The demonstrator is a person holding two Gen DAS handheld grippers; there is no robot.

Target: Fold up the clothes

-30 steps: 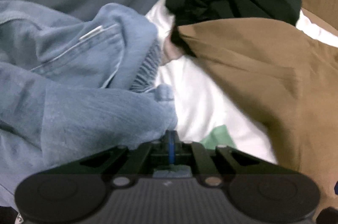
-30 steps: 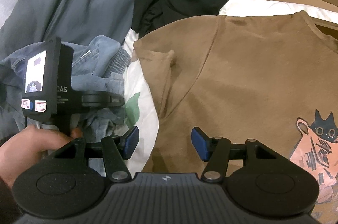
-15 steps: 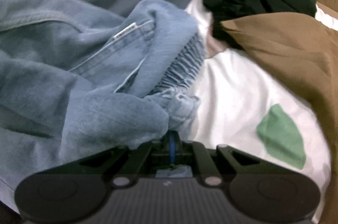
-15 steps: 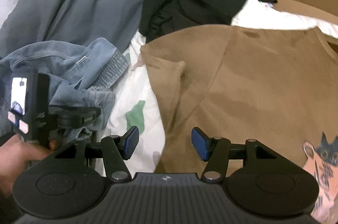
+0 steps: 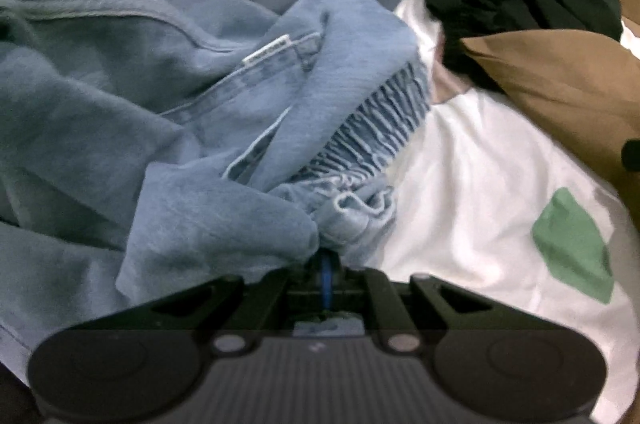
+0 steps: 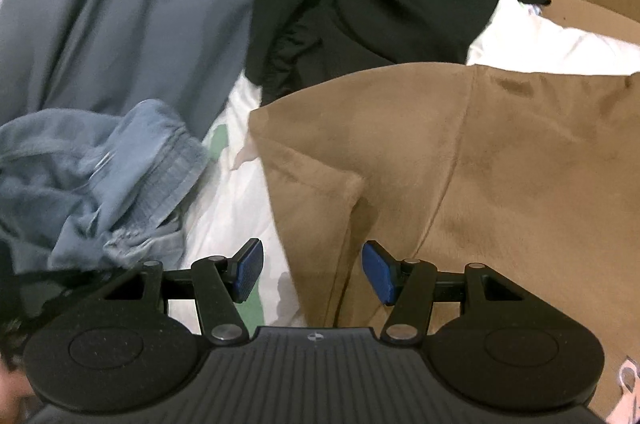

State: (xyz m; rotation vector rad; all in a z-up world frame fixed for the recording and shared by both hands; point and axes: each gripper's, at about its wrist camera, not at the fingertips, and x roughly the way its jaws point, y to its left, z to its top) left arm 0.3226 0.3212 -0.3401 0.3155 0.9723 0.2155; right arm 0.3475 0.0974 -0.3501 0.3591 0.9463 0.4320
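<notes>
Left wrist view
Left gripper (image 5: 326, 264): jaws together, clamped on the crumpled light-blue denim garment (image 5: 224, 128).
Ahead and left: denim bunched straight off the fingertips.
Right: white sheet with green patches (image 5: 480, 192), brown T-shirt (image 5: 568, 84) beyond it.

Right wrist view
Right gripper (image 6: 312, 272): blue pads (image 6: 249, 270) wide apart, gripping nothing.
Ahead and right: brown T-shirt spread flat.
Left: denim heap.
Far ahead: rumpled black garment (image 6: 380, 20).

Each claw (image 6: 312, 270) is black, with a ribbed body and two round discs. Silver screws mark the linkage arms. The fingertip pads (image 6: 248, 270) are blue.
</notes>
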